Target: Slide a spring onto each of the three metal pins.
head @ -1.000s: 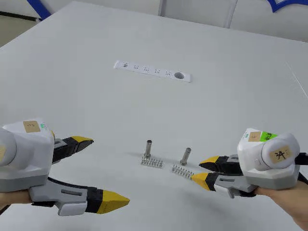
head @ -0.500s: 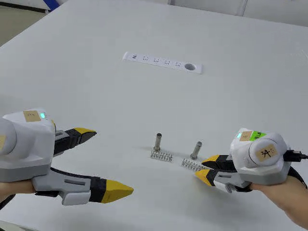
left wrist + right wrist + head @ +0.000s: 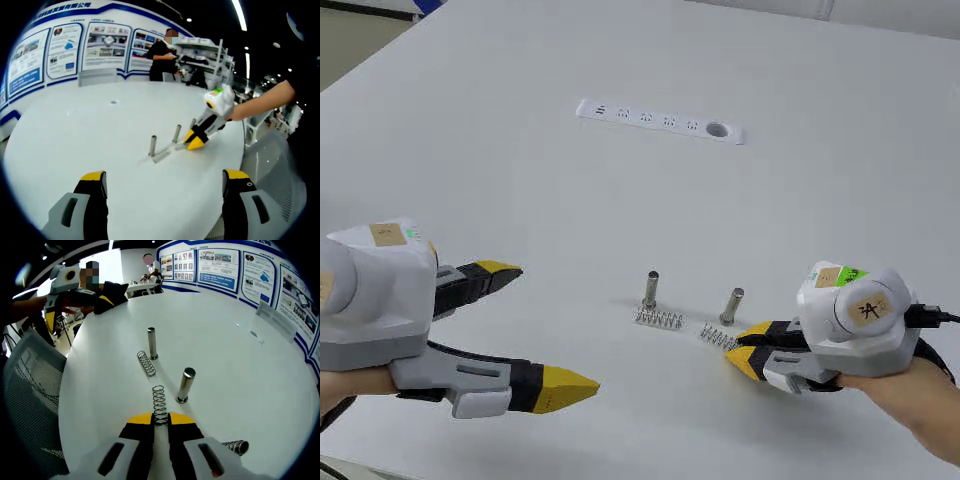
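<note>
**Inspector:** Head view first. What do you record?

**Assessor:** A white worktop (image 3: 470,130) with a white multi-socket power strip (image 3: 660,120) at its far side. Nearer, two short silver metal pins stand upright, the left pin (image 3: 651,288) and the right pin (image 3: 733,303). One thin silver wire coil, the left spring (image 3: 658,319), lies flat at the left pin's foot. Another, the right spring (image 3: 716,335), lies beside the right pin, its end at the right gripper (image 3: 745,345). The left gripper (image 3: 535,325) hovers well apart, tongs spread wide and holding nothing.

**Inspector:** Left gripper view?

**Assessor:** Three pins stand in a row. The third pin (image 3: 193,123) is just behind the right gripper.

**Inspector:** Right gripper view?

**Assessor:** The tongs are nearly pressed together, pinching the near end of the right spring. The spring lies on the worktop and points away alongside the right pin. Coils seem to sit on the third pin; I cannot confirm it.

**Inspector:** Recommendation for the step in hand?

**Assessor:** My judgement is that this is the pick-up.
- Squeeze lightly, because an end-held coil can flick out or crush.
- Lift the spring and turn it upright.
- Centre its free end over the right pin's top and lower it straight down the axis.
- Release only once several coils are over the pin.
- The left gripper could steady the pin's base.
</note>
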### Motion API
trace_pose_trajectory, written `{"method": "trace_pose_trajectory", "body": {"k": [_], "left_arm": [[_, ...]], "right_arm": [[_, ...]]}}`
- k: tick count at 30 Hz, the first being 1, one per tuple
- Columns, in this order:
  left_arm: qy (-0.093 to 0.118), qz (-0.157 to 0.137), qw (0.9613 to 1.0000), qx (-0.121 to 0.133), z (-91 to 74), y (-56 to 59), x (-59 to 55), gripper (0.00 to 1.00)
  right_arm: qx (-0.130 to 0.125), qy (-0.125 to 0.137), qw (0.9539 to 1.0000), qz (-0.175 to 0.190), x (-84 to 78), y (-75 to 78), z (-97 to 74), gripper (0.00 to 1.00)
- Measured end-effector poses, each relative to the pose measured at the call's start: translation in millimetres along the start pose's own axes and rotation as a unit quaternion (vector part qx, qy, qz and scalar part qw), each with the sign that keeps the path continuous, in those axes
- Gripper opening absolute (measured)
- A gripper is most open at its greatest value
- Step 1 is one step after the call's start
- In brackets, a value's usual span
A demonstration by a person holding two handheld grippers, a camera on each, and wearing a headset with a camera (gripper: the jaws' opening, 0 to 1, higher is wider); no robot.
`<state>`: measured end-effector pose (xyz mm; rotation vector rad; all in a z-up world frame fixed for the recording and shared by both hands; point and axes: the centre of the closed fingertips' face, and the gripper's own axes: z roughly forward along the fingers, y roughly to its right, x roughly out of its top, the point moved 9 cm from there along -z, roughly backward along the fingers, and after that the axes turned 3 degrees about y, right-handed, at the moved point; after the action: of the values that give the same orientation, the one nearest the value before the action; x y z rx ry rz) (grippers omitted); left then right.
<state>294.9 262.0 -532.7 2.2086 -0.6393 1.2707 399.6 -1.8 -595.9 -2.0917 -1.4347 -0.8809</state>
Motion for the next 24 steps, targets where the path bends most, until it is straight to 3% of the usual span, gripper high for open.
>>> {"method": "trace_pose_trajectory", "body": {"k": [7,11,18,21,24], "left_arm": [[-0.005,0.015,0.9998,-0.014,5.5,9.7,3.6,0.96],[-0.002,0.022,0.9995,-0.021,6.9,13.6,8.8,0.94],[0.002,0.047,0.9976,-0.051,20.4,25.7,20.9,0.89],[0.011,0.092,0.9939,-0.059,30.4,31.1,30.3,0.8],[0.016,0.086,0.9931,-0.078,42.6,38.7,38.0,0.71]], "right_arm": [[0.004,-0.012,0.9999,0.0,0.0,-5.3,-0.8,0.11],[0.01,0.004,0.9999,0.005,8.9,-9.8,-7.9,0.11],[0.02,0.028,0.9991,-0.023,33.2,-22.5,-37.1,0.11],[0.036,0.036,0.9976,-0.047,43.8,-31.0,-50.8,0.11],[0.052,0.041,0.9947,-0.078,55.7,-42.2,-66.2,0.11]]}}
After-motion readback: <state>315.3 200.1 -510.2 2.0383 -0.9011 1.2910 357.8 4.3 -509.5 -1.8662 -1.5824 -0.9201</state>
